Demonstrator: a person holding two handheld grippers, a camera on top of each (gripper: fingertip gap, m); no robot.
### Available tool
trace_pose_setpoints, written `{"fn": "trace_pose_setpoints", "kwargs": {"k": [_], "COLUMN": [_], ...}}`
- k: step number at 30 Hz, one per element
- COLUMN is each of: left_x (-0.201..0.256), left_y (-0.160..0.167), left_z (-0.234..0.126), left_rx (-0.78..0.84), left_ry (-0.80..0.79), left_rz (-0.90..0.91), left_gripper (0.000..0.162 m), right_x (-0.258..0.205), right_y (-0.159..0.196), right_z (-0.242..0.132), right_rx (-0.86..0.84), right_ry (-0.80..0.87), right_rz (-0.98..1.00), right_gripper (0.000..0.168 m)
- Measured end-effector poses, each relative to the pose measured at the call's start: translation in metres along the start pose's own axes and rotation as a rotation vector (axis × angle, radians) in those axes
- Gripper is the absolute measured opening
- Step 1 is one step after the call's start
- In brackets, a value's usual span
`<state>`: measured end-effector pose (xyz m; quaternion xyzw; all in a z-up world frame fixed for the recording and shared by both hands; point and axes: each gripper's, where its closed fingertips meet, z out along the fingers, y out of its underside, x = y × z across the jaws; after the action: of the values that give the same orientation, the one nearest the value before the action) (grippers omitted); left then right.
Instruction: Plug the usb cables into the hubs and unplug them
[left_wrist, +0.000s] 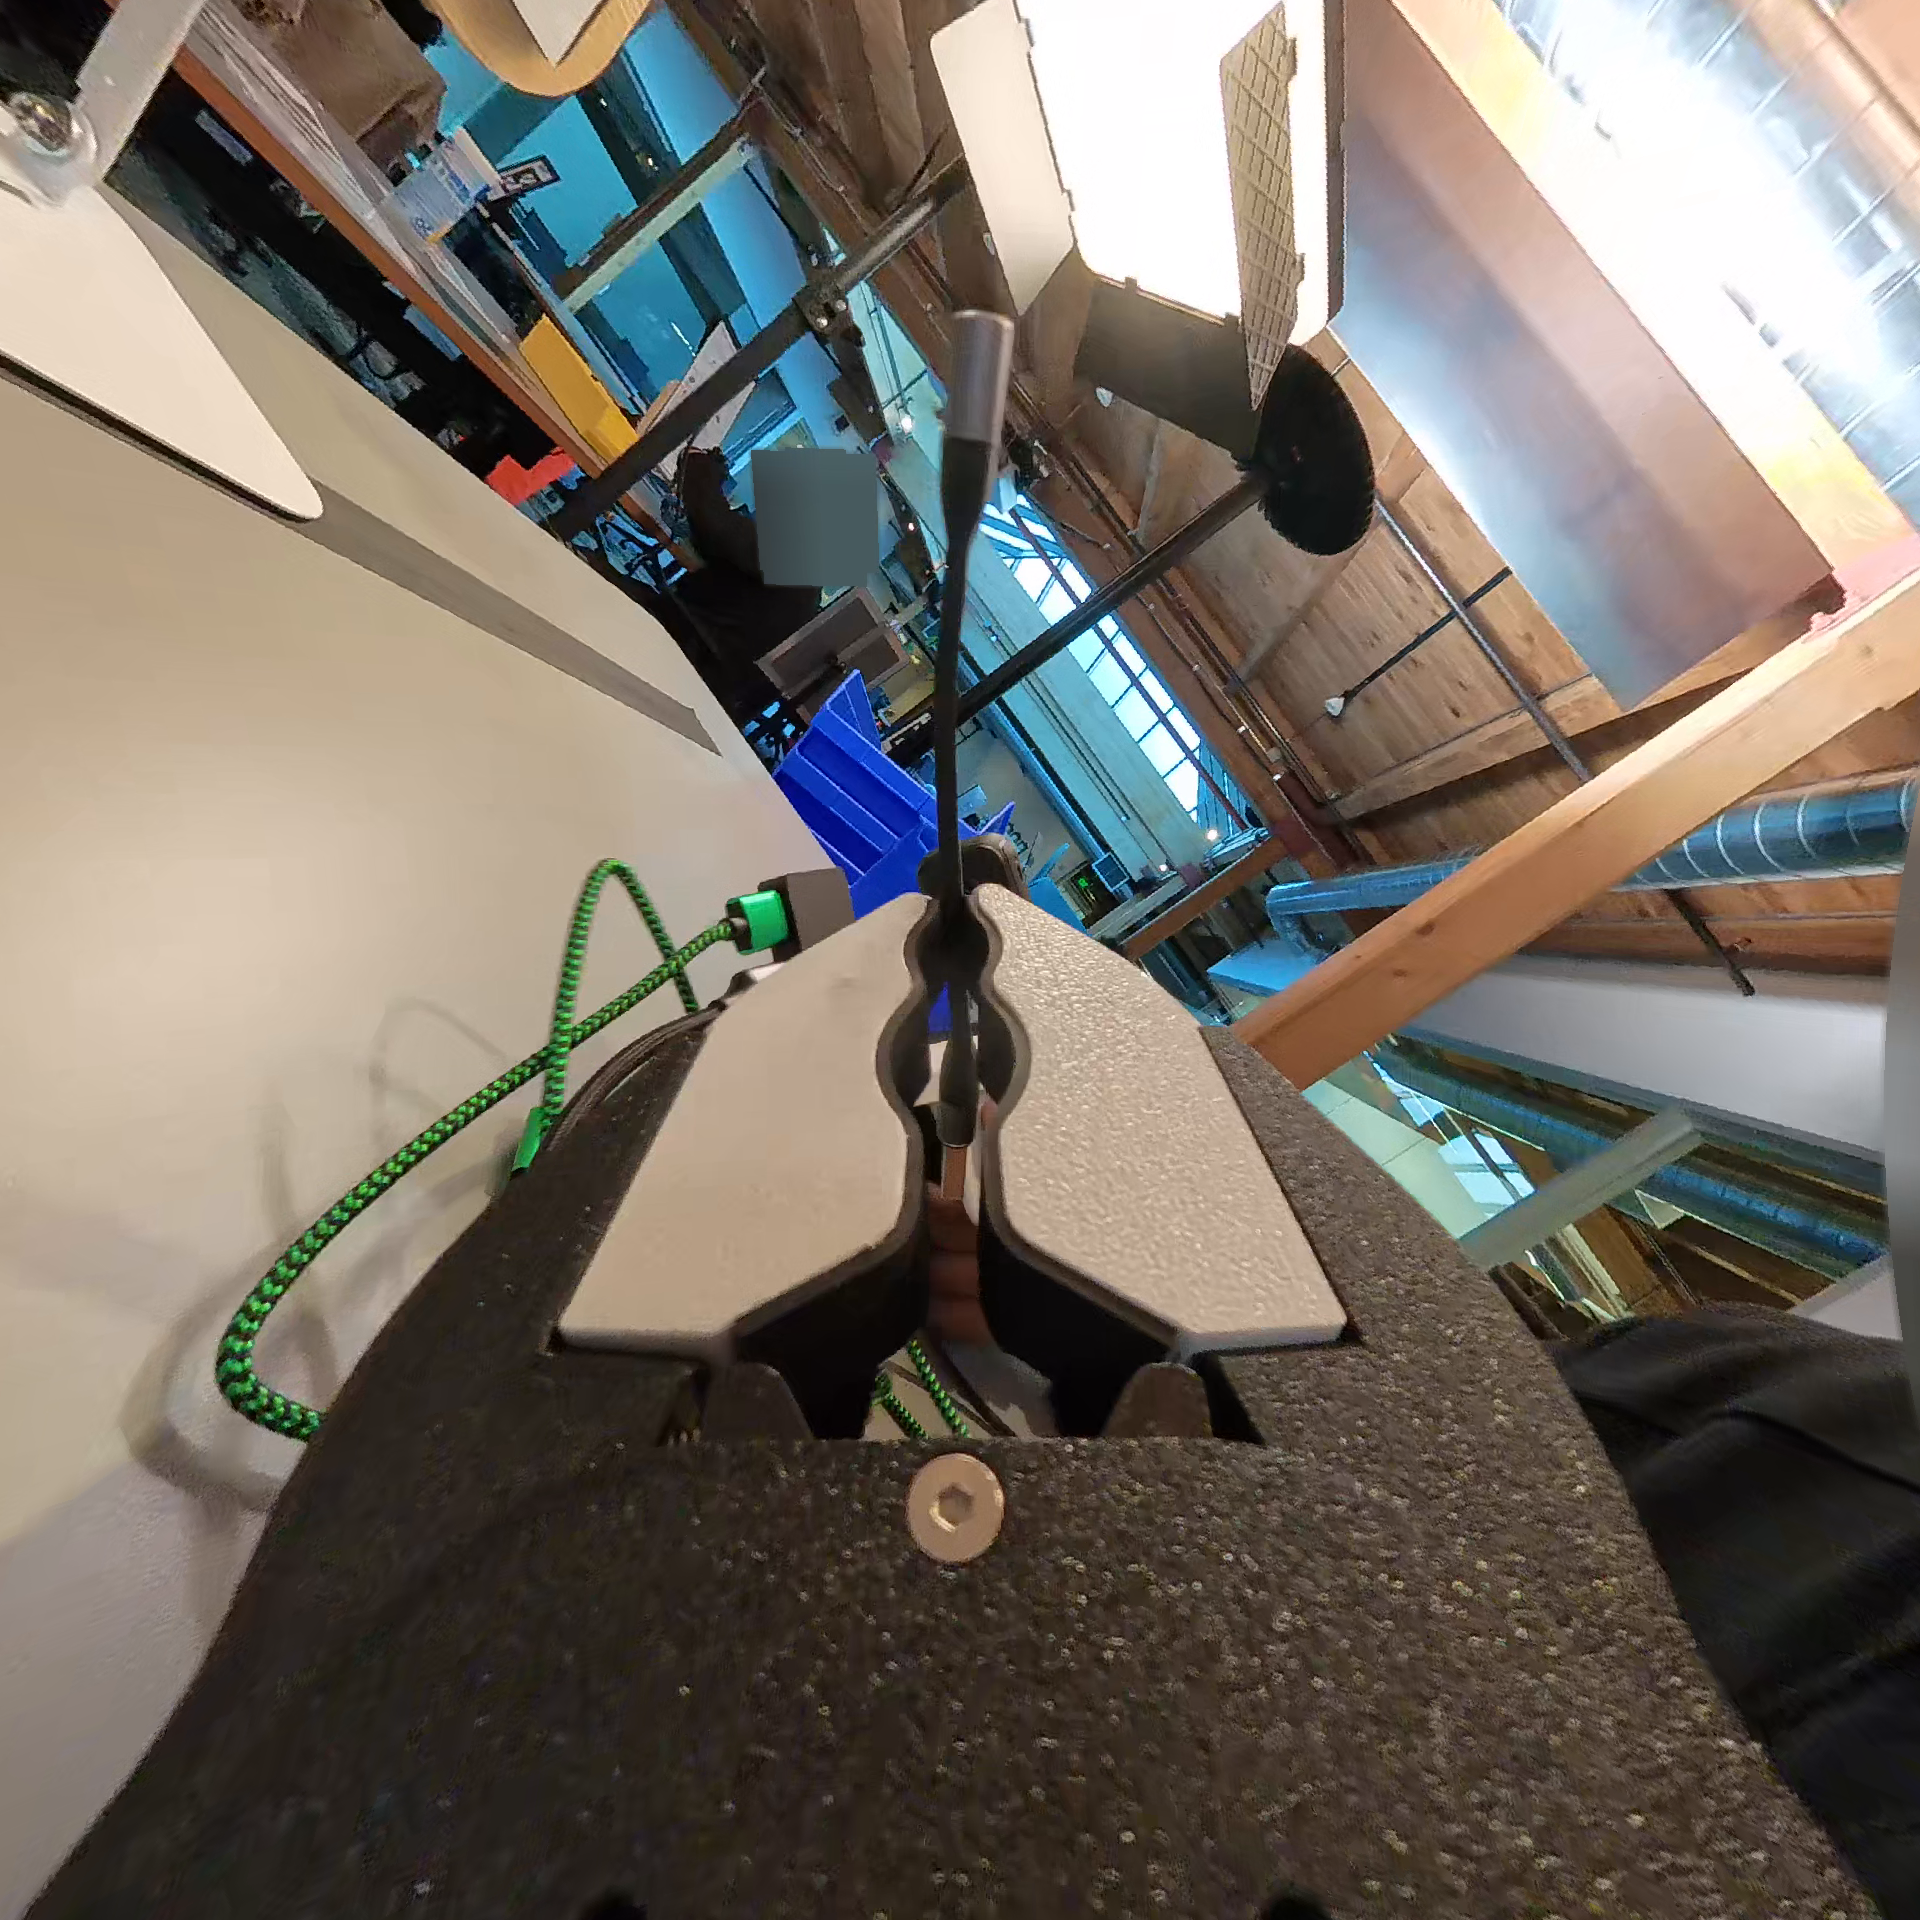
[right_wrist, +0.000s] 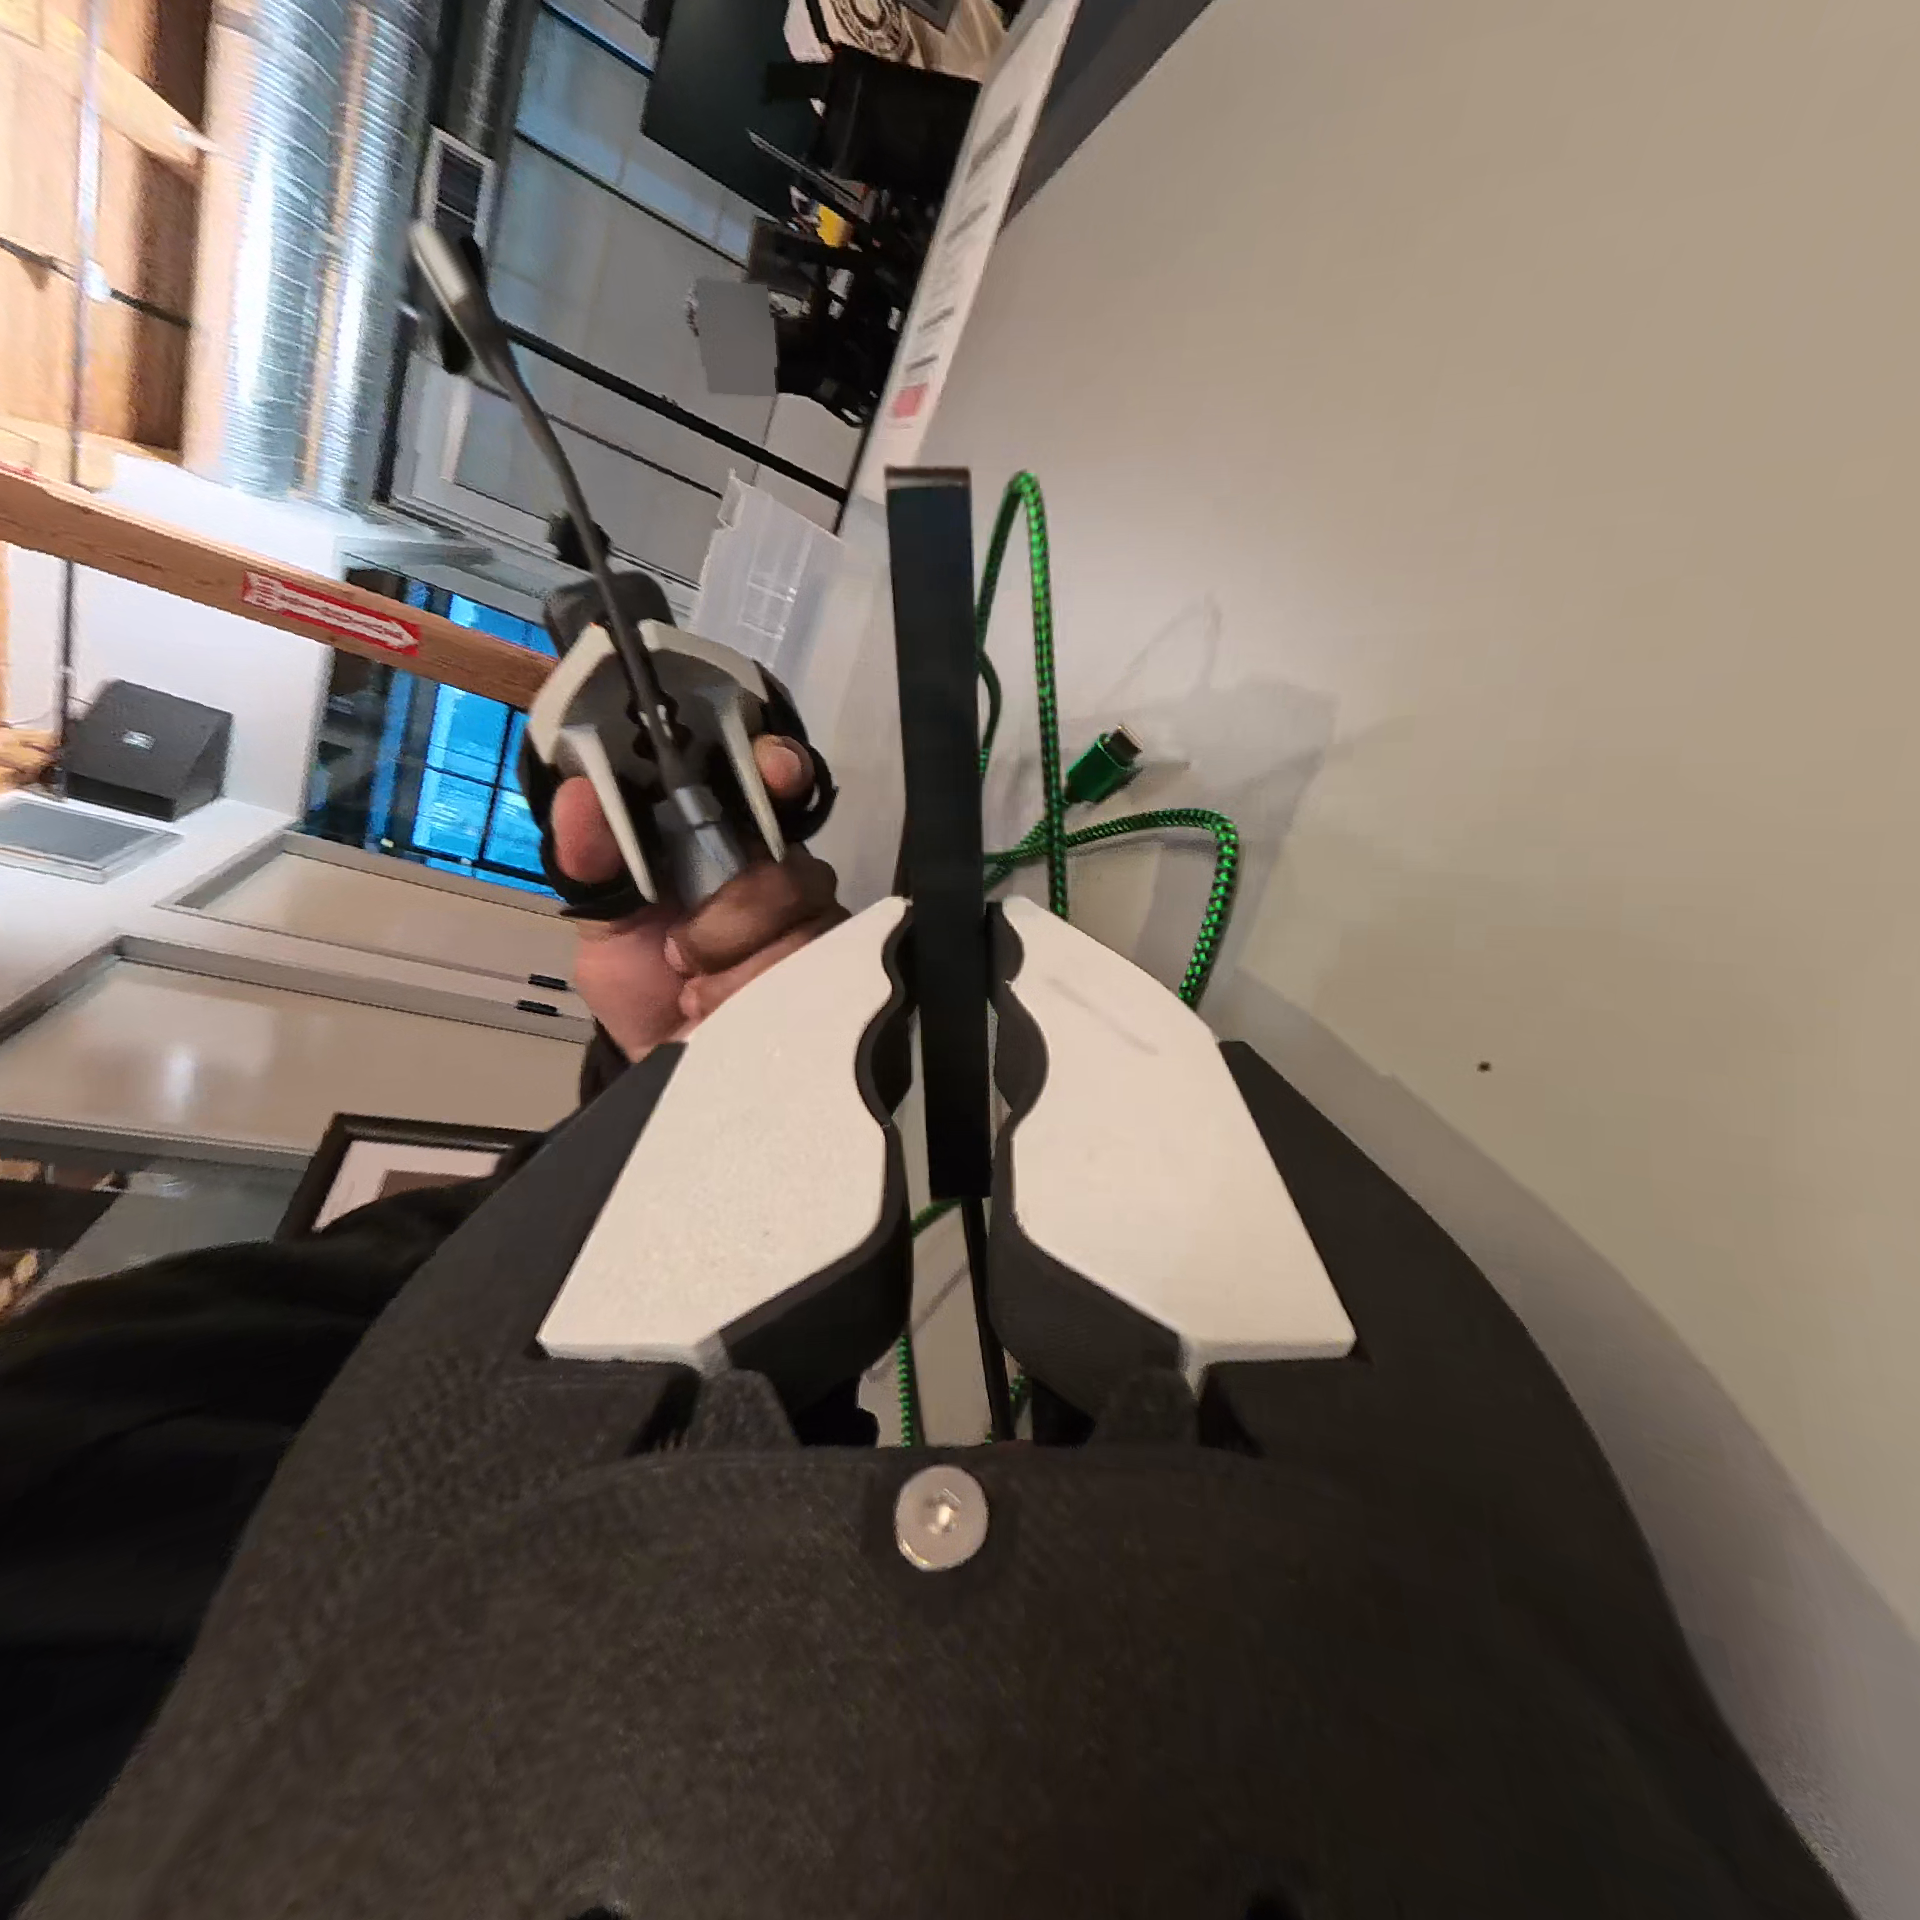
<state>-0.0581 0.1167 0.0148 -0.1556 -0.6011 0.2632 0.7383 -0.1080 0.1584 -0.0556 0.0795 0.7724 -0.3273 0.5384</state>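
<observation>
My left gripper is shut on a short black USB cable that stands up out of the jaws, with a grey metal plug at its far end. In the right wrist view the same gripper holds that cable in the air, with another grey plug on its near side. My right gripper is shut on a flat black hub held edge-on above the white table. A green braided cable lies on the table; its green plug lies loose.
The green cable also loops on the white table in the left wrist view, ending in a green plug beside a dark block. Blue bins stand past the table edge. A hand holds the left gripper. About 10 cm separates my left fingertips from my right.
</observation>
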Motion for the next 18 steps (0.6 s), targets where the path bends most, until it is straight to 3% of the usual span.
{"fn": "trace_pose_setpoints", "kwargs": {"k": [8, 13, 18], "left_x": [0.003, 0.011, 0.012], "left_y": [-0.003, -0.021, -0.024], "left_z": [-0.008, -0.017, -0.021], "left_rx": [0.002, 0.103, 0.134], "left_ry": [0.044, 0.125, 0.132], "left_rz": [-0.074, -0.211, -0.222], "left_gripper": [0.003, 0.002, 0.002], "right_x": [0.008, 0.012, 0.010], "right_y": [0.005, 0.002, -0.011], "right_z": [0.005, 0.000, -0.016], "right_rx": [-0.045, -0.045, -0.020], "right_ry": [0.094, 0.177, 0.286], "right_rz": [-0.076, -0.170, -0.323], "right_gripper": [0.012, 0.031, 0.037]}}
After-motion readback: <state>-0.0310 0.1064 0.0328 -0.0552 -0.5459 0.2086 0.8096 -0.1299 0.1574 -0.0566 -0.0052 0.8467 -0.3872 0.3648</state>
